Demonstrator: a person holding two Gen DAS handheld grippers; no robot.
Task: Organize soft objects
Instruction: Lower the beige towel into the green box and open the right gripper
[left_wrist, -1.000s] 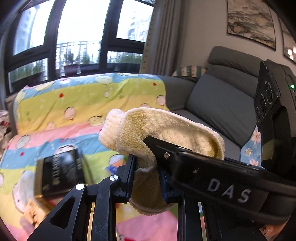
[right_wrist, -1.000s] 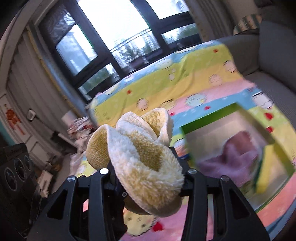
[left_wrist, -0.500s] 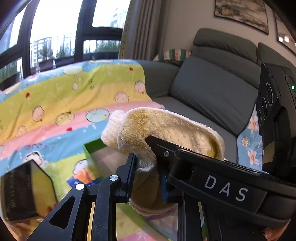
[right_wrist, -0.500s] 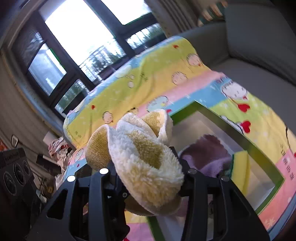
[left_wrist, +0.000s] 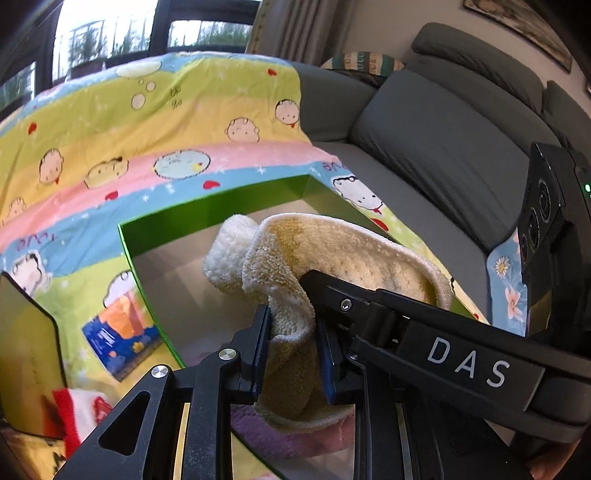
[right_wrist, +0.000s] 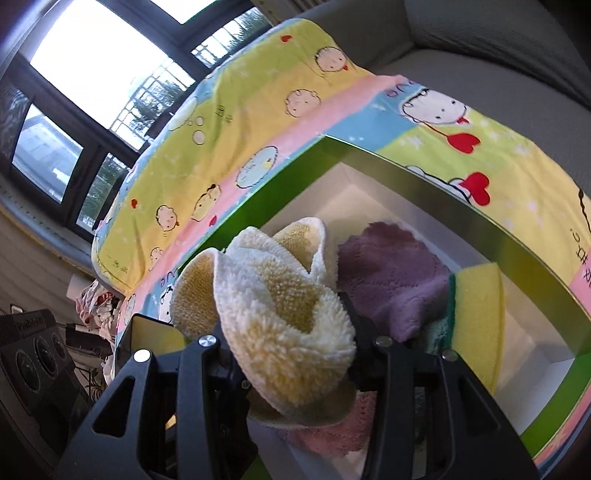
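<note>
Both tools were clenched on one cream-and-yellow terry cloth: my left tool (left_wrist: 291, 354) pinched a narrow fold of it, my right tool (right_wrist: 291, 354) gripped a thicker bunch. The cloth (right_wrist: 280, 332) hung between them above the open green box (left_wrist: 207, 206), touching nothing inside as far as I could tell.

I judged the main risk to be an uneven release. If one tool let go first, the cloth could swing and drape over the box's green rim or spill onto the blanket. It might also land bunched on the purple cloth (right_wrist: 391, 277) and the yellow sponge (right_wrist: 480, 317) already in the box, and ride too high.

The box sat on a striped cartoon-print blanket (left_wrist: 155, 122) spread over a grey sofa (left_wrist: 443, 147). Behind were dark-framed windows (right_wrist: 92, 74), a curtain (left_wrist: 295, 26) and a framed picture (left_wrist: 517, 26) on the wall.
</note>
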